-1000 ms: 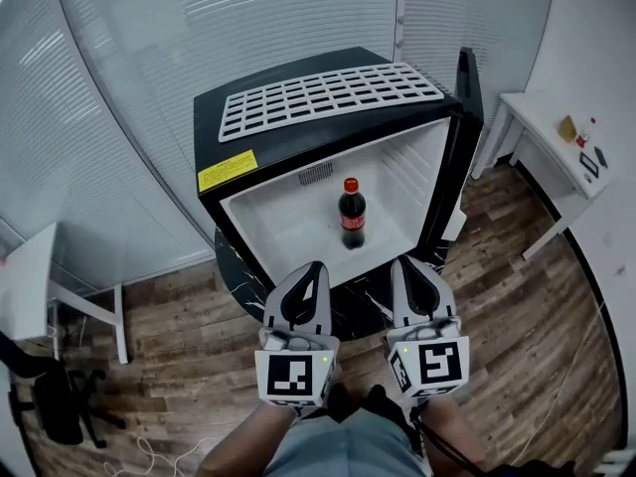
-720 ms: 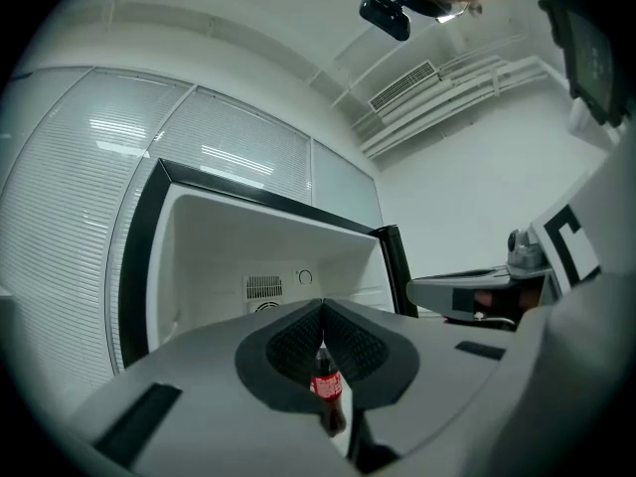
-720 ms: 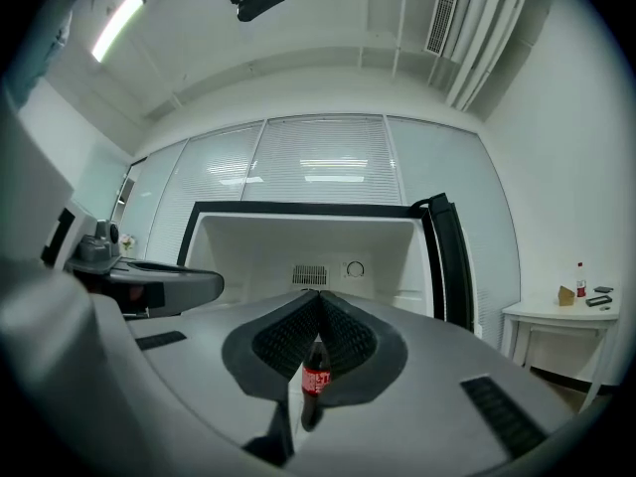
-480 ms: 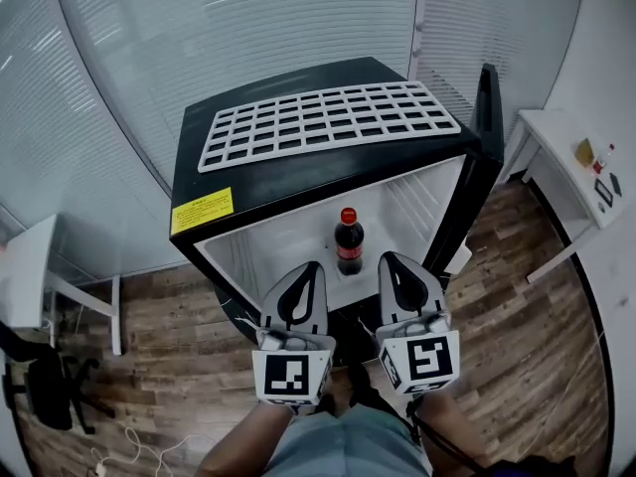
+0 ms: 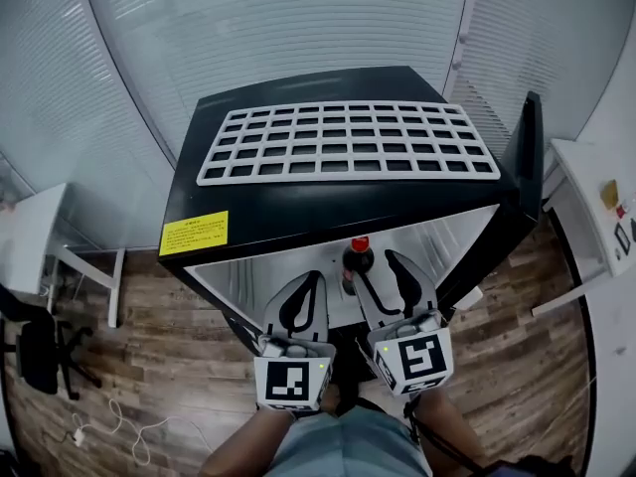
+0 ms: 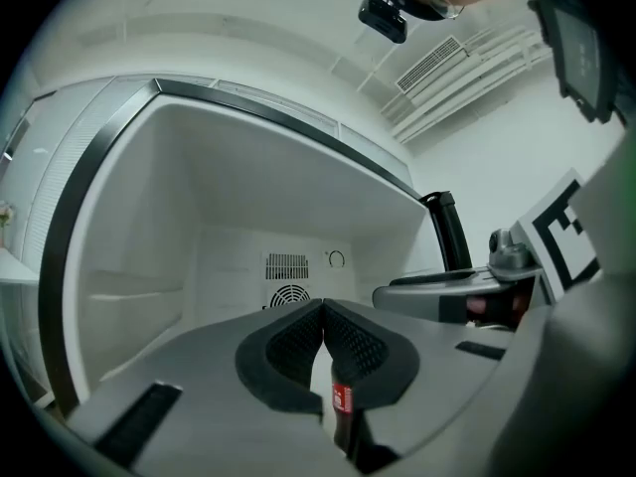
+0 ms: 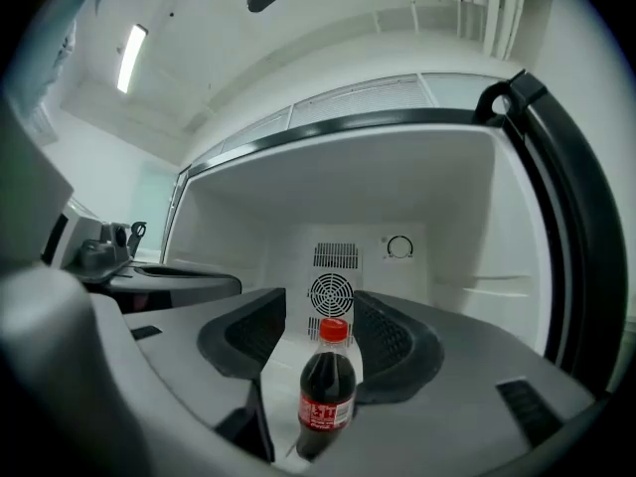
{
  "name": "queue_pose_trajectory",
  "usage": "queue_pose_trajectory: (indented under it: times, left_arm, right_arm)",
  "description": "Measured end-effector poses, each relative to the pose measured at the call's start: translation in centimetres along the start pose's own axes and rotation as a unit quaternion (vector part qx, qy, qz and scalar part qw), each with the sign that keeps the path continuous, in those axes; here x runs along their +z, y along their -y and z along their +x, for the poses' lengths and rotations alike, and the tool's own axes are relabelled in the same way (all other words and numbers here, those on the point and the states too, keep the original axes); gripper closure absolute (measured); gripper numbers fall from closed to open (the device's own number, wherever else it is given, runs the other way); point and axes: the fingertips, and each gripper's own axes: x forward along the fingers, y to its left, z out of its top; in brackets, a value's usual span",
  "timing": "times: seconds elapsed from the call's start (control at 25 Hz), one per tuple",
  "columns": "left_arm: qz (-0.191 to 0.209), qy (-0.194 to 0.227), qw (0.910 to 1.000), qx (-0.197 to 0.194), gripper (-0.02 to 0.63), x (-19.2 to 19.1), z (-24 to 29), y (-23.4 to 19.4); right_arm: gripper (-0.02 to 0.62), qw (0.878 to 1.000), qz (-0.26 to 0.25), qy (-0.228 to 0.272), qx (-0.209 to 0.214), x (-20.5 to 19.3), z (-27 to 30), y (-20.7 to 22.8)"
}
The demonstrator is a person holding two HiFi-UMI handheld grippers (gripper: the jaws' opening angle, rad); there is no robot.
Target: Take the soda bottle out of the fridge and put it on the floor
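Observation:
A dark soda bottle [image 5: 357, 258] with a red cap and red label stands upright on the white floor of the open black fridge [image 5: 328, 199], near its front edge. My right gripper [image 5: 379, 266] reaches level into the fridge. Its jaws have just been opening, and they stand open with the bottle [image 7: 326, 396] between them, the pads not pressing on it. My left gripper [image 5: 309, 280] is shut and empty at the fridge's front, just left of the bottle. Below the left gripper's [image 6: 323, 308] closed tips, part of the bottle [image 6: 341, 405] shows.
The fridge door [image 5: 524, 172] stands open at the right. A white grid rack [image 5: 348, 142] lies on the fridge top. White tables stand at the left [image 5: 30, 237] and right [image 5: 596, 202]. A black chair [image 5: 35, 351] and a cable [image 5: 109, 430] are on the wooden floor.
Both grippers have moved forward to the fridge opening. The right jaws, shut before, now stand open around the bottle. The head view has come closer over the fridge.

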Motion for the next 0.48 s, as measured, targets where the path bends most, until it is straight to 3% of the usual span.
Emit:
queue_pose_trajectory:
  times: [0.48]
  left_arm:
    - [0.000,-0.018,0.9979,0.062,0.589,-2.5,2.5,-2.3]
  right_arm:
    - [0.359,0.998,-0.016,-0.035,0.056,-2.9,5.8,1.3]
